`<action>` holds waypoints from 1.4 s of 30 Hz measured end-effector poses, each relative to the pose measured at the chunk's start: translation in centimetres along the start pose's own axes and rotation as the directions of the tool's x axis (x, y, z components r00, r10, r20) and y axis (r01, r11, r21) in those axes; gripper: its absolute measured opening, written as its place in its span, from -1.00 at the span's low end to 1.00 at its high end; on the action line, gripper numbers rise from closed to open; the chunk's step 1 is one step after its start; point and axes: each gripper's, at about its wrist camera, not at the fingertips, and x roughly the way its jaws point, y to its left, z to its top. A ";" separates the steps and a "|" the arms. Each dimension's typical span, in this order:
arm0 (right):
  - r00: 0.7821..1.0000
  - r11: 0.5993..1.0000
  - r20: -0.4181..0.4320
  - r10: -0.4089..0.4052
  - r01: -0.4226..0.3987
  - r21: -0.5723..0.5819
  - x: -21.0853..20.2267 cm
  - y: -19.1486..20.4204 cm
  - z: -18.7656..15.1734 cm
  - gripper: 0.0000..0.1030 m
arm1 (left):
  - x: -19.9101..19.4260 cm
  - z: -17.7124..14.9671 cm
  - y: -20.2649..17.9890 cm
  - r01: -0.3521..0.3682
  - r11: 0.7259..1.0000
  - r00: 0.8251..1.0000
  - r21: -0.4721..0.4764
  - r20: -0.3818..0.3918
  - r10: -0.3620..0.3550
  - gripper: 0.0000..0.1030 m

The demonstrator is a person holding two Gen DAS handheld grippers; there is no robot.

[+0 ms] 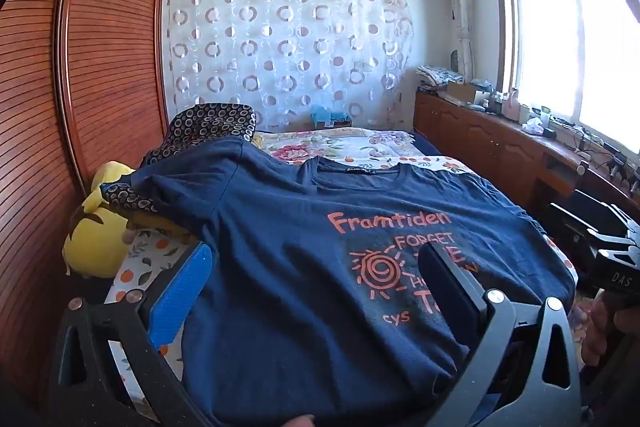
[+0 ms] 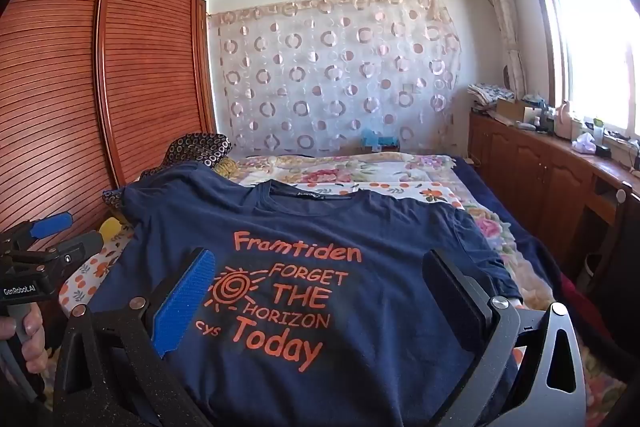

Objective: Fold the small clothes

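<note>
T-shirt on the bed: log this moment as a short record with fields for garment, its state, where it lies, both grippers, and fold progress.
garment: navy T-shirt with orange print
state: spread flat, print up, collar at the far end
surface: bed with floral cover
left sleeve end: draped over a patterned cushion
left gripper: jaws open, holding nothing
right gripper: jaws open, holding nothing
fold progress: no fold made yet

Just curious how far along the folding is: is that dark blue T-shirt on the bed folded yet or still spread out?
Spread out. The navy T-shirt lies flat, print up, collar and both sleeves showing, no fold made.
</note>
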 end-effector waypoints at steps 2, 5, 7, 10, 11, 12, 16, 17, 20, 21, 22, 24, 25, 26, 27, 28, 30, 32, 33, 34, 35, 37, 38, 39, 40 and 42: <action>1.000 1.000 0.012 0.006 -0.006 0.002 -0.1 0.0 0.0 1.00 | 0.0 0.0 -0.2 0.000 1.000 1.000 0.008 0.001 0.000 1.00; 1.000 1.000 0.003 0.011 -0.011 0.004 0.0 0.1 0.0 1.00 | 0.1 -0.1 0.1 0.007 1.000 1.000 -0.024 -0.007 -0.007 1.00; 1.000 1.000 0.001 0.014 -0.014 0.003 -0.1 0.1 0.0 1.00 | 0.1 -0.1 0.3 0.005 1.000 1.000 -0.026 -0.006 -0.005 1.00; 1.000 1.000 0.000 0.017 -0.017 0.003 0.1 -0.1 0.0 1.00 | 0.1 -0.1 0.5 0.003 1.000 1.000 -0.024 -0.009 -0.003 1.00; 1.000 1.000 0.000 0.013 -0.013 0.000 0.1 0.1 0.1 1.00 | 0.1 -0.1 0.6 0.003 1.000 1.000 -0.024 -0.008 -0.003 1.00; 1.000 1.000 -0.002 0.015 -0.015 0.000 0.2 0.0 0.1 1.00 | 0.1 -0.1 0.7 0.003 1.000 1.000 -0.023 -0.007 -0.003 1.00; 1.000 1.000 0.000 0.009 -0.009 -0.005 0.2 0.2 0.0 1.00 | 0.0 -0.1 0.6 0.002 1.000 1.000 -0.023 -0.006 -0.002 1.00; 1.000 1.000 -0.001 0.008 -0.008 -0.006 0.2 0.2 0.0 1.00 | 0.0 -0.1 0.7 0.001 1.000 1.000 -0.023 -0.006 -0.001 1.00; 1.000 1.000 -0.002 0.007 -0.007 -0.005 0.3 0.3 0.0 1.00 | 0.1 -0.2 0.7 0.001 1.000 1.000 -0.022 -0.007 -0.001 1.00; 1.000 1.000 -0.001 0.006 -0.006 -0.005 0.2 0.4 0.0 1.00 | 0.1 -0.3 0.8 0.001 1.000 1.000 -0.022 -0.007 -0.001 1.00; 1.000 1.000 0.000 0.006 -0.006 -0.006 0.2 0.4 0.0 1.00 | 0.0 -0.2 0.7 0.001 1.000 1.000 -0.022 -0.007 -0.001 1.00; 1.000 1.000 0.001 0.006 -0.006 -0.006 0.2 0.3 -0.1 1.00 | 0.1 -0.3 0.8 0.002 1.000 1.000 -0.021 -0.006 -0.002 1.00; 1.000 1.000 0.001 0.006 -0.006 -0.005 0.2 0.3 -0.1 1.00 | 0.1 -0.3 0.9 0.000 1.000 1.000 -0.021 -0.005 0.000 1.00; 1.000 1.000 0.000 0.007 -0.007 -0.005 0.2 0.3 -0.1 1.00 | 0.1 -0.3 0.9 -0.001 1.000 1.000 -0.020 -0.005 0.001 1.00; 1.000 1.000 0.001 0.007 -0.007 -0.005 0.2 0.3 0.0 1.00 | 0.2 -0.3 0.9 0.000 1.000 1.000 -0.019 -0.005 0.000 1.00; 1.000 1.000 0.001 0.006 -0.006 -0.005 0.2 0.3 0.0 1.00 | 0.1 -0.2 0.8 -0.001 1.000 1.000 -0.020 -0.004 0.001 1.00; 1.000 1.000 0.001 0.007 -0.007 -0.006 0.1 0.3 0.0 1.00 | 0.1 -0.2 0.8 -0.002 1.000 1.000 -0.019 -0.004 0.002 1.00; 1.000 1.000 0.001 0.006 -0.006 -0.006 0.1 0.3 0.0 1.00 | 0.1 -0.2 0.8 -0.002 1.000 1.000 -0.019 -0.004 0.001 1.00; 1.000 1.000 0.001 0.006 -0.006 -0.006 0.1 0.4 0.0 1.00 | 0.0 -0.1 0.7 -0.002 1.000 1.000 -0.019 -0.004 0.002 1.00; 1.000 1.000 0.002 0.006 -0.006 -0.006 0.1 0.4 0.0 1.00 | 0.1 -0.1 1.0 -0.001 1.000 1.000 -0.020 -0.002 0.001 1.00; 1.000 1.000 0.002 0.005 -0.005 -0.006 0.1 0.4 0.0 1.00 | 0.1 -0.1 1.1 -0.001 1.000 1.000 -0.020 -0.001 0.001 1.00; 1.000 1.000 0.002 0.005 -0.005 -0.007 0.1 0.4 0.0 1.00 | 0.0 0.0 1.0 -0.001 1.000 1.000 -0.019 -0.001 0.001 1.00; 1.000 1.000 0.002 0.005 -0.005 -0.006 0.1 0.4 0.0 1.00 | -0.1 0.3 1.1 -0.003 1.000 1.000 -0.020 0.001 0.003 1.00; 1.000 1.000 0.002 0.005 -0.005 -0.006 0.0 0.4 0.0 1.00 | -0.2 0.4 1.2 -0.003 1.000 1.000 -0.020 0.002 0.004 1.00; 1.000 1.000 0.002 0.005 -0.005 -0.006 0.1 0.4 0.0 1.00 | -0.3 0.6 1.3 -0.003 1.000 1.000 -0.020 0.004 0.003 1.00; 1.000 1.000 0.002 0.005 -0.005 -0.007 0.0 0.4 0.0 1.00 | -0.3 0.7 1.4 -0.003 1.000 1.000 -0.019 0.005 0.003 1.00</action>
